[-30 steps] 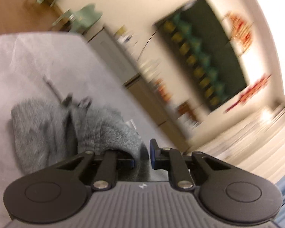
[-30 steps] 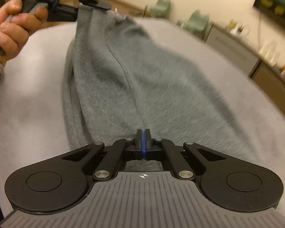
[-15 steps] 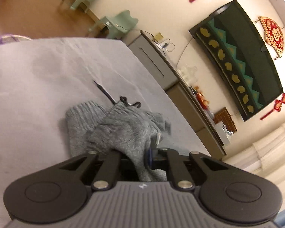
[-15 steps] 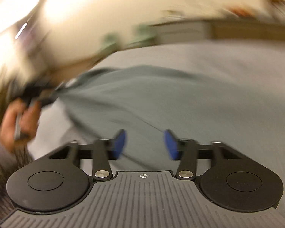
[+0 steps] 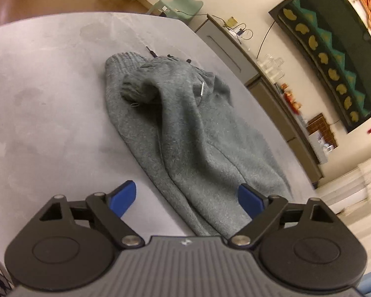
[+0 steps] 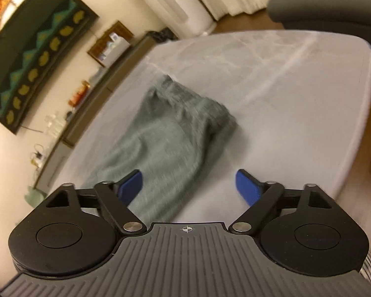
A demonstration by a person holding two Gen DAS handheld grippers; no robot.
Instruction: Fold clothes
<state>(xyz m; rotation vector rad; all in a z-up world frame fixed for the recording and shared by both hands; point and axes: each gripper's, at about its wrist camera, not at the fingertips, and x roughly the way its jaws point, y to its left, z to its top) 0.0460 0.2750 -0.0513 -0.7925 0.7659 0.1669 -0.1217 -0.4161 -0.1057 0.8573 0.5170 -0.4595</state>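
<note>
Grey and faintly stained, the surface carries a grey knitted garment lying long and rumpled across its middle, with a sideboard and a dark framed wall hanging behind it. The left gripper hangs over the near end of the garment with its fingers opening wide; cloth lies under the gap between them, but no pad presses on it. The right gripper stands over the other end, its fingers also opening, one pad above the cloth and the other above bare surface, pinching nothing.

The risk, as I judge it, lies in the bunched far end: a ribbed cuff is turned under itself and a small pale tag or pin sticks up from the knit. A fold laid over that lump would likely come out crooked and bulky. A pinch that takes only the top layer could also drag the layers apart, since the knit looks soft and loose. The garment runs close to the sideboard-side edge of the surface, so a hard pull might slide it off.

Only the left wrist view shows the lump, the tag and a thin dark cord beyond it. The blurred right wrist view alone shows the squarer gathered end and the wide bare surface past it
</note>
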